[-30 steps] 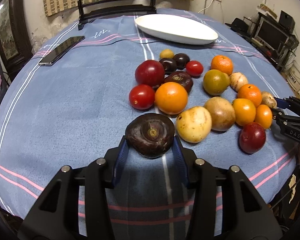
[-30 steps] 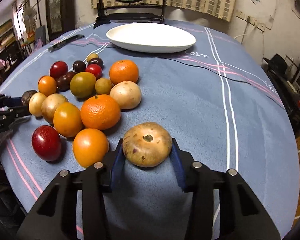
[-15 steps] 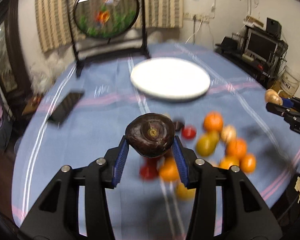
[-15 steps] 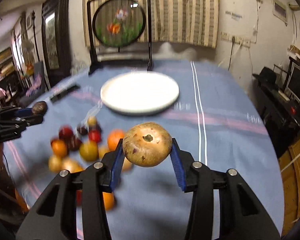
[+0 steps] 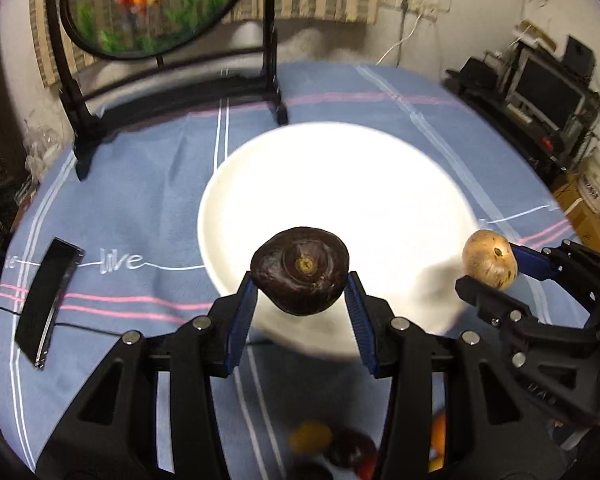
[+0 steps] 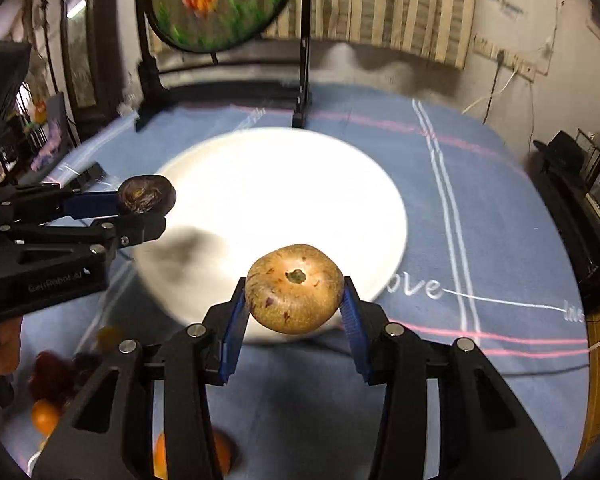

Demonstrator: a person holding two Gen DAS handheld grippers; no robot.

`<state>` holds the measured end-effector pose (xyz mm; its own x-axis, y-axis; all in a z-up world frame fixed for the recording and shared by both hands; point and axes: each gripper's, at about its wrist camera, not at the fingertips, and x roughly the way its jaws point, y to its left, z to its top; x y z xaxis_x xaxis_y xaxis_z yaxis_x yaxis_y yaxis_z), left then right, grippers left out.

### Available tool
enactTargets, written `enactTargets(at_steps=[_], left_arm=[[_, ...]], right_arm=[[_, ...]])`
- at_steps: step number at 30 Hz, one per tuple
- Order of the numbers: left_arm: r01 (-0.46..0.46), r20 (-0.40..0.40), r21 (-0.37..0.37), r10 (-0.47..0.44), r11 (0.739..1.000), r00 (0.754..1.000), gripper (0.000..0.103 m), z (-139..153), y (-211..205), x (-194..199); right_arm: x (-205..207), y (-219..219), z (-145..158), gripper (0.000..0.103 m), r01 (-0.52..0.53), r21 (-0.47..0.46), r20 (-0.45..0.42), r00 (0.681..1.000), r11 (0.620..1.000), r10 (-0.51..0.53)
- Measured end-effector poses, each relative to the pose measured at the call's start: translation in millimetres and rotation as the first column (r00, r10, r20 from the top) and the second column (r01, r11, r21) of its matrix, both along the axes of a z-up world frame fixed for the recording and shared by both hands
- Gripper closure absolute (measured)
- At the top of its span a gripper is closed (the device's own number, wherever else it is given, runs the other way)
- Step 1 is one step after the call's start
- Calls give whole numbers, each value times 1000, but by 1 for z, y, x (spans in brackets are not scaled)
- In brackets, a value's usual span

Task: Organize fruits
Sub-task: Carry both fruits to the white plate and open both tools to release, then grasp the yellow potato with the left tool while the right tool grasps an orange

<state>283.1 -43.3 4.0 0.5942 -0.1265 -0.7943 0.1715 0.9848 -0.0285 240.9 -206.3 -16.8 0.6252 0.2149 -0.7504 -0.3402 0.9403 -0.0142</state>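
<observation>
Pinching fruit, both tools (image 5: 300,300) (image 6: 294,300) hide blurred fruits (image 5: 332,446) below.

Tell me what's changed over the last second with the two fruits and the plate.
Both grippers carried their fruits off the blue tablecloth to above the white plate: left gripper the dark purple fruit, right gripper the tan fruit. Grips unchanged; plate holds nothing.

Blurred: fruits (image 5: 332,446) behind left fingers, cut off below; plate (image 6: 284,184) rim smeared.
</observation>
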Motion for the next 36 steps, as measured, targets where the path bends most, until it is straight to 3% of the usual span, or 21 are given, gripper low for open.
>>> enactTargets(at_steps=[5,6,7,8,9,12,17,23,29,34,36], left_arm=[[-20,-53,17,20,1000,998,57,-24,1,23],[-23,-60,10,24,1000,998,56,-26,2,24],[-31,-69,-1,31,1000,997,54,-27,3,26],[-47,-70,-19,46,999,996,48,-26,5,26],[-60,-61,-30,58,998,996,35,-23,6,25],[-70,-10,-46,70,996,997,31,-8,12,8],[-31,62,-29,32,999,998,16,23,20,-52],[-15,129,-25,18,1000,991,9,39,32,-134],[-35,104,-62,41,997,994,7,11,46,-214],[-82,36,-113,86,990,996,7,-15,58,-252],[-92,23,-92,94,992,995,7,-23,56,-263]], right_arm=[[28,12,-22,56,5,-13,-74,997,1000,-6],[31,15,-26,52,8,-23,-83,997,1000,-10],[31,17,-26,46,10,-28,-76,997,1000,-12],[29,17,-25,34,14,-35,-61,998,999,-16],[26,16,-22,34,19,-35,-40,999,999,-20],[13,7,-12,34,33,-11,-20,999,999,-33],[-36,-26,12,34,51,37,43,998,998,-53],[-115,-63,18,33,85,93,70,993,992,-92],[-188,-72,7,33,82,129,97,991,988,-95],[-230,-82,-12,33,122,190,63,989,974,-136],[-244,-83,-20,33,145,179,55,986,973,-157]])
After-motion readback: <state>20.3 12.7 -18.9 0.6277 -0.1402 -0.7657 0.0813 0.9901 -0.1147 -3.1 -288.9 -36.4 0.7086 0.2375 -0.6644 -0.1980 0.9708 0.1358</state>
